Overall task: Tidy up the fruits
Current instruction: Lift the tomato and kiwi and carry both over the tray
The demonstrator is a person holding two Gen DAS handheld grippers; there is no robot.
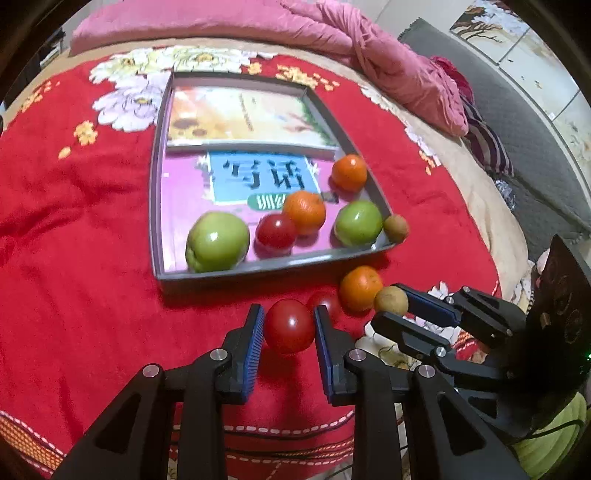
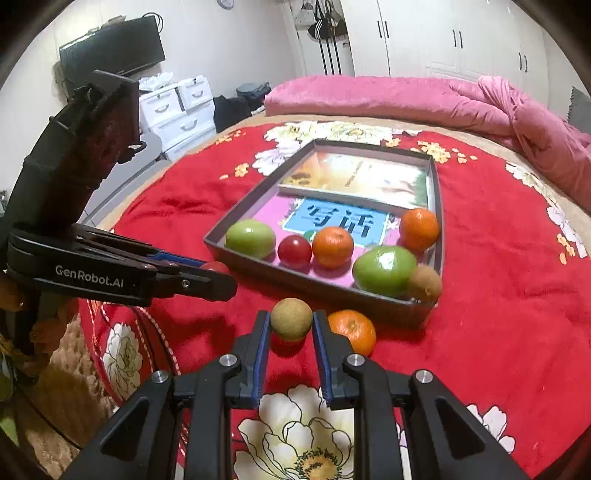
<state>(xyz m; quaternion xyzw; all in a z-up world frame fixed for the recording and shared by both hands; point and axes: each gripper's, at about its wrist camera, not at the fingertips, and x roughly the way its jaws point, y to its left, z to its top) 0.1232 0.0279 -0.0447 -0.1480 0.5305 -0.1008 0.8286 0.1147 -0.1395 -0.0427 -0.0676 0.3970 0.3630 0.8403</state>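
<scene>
Left gripper (image 1: 289, 326) clamps a soft, slick tomato (image 1: 289, 331) at its middle; right gripper (image 2: 291, 325) pinches a firm brown fruit (image 2: 291, 319) (probably a kiwi).

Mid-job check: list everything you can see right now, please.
tray: one, grey, on red blanket
books: two, colourful, inside tray
green apples: two, green, inside tray
oranges: three, orange, two inside tray, one on blanket
tomatoes: three, red, one inside tray, one on blanket, one held
brown fruits: two, brown, one at tray corner, one held
quilt: one, pink, behind tray
left gripper: black, shut on tomato
right gripper: black, shut on brown fruit
</scene>
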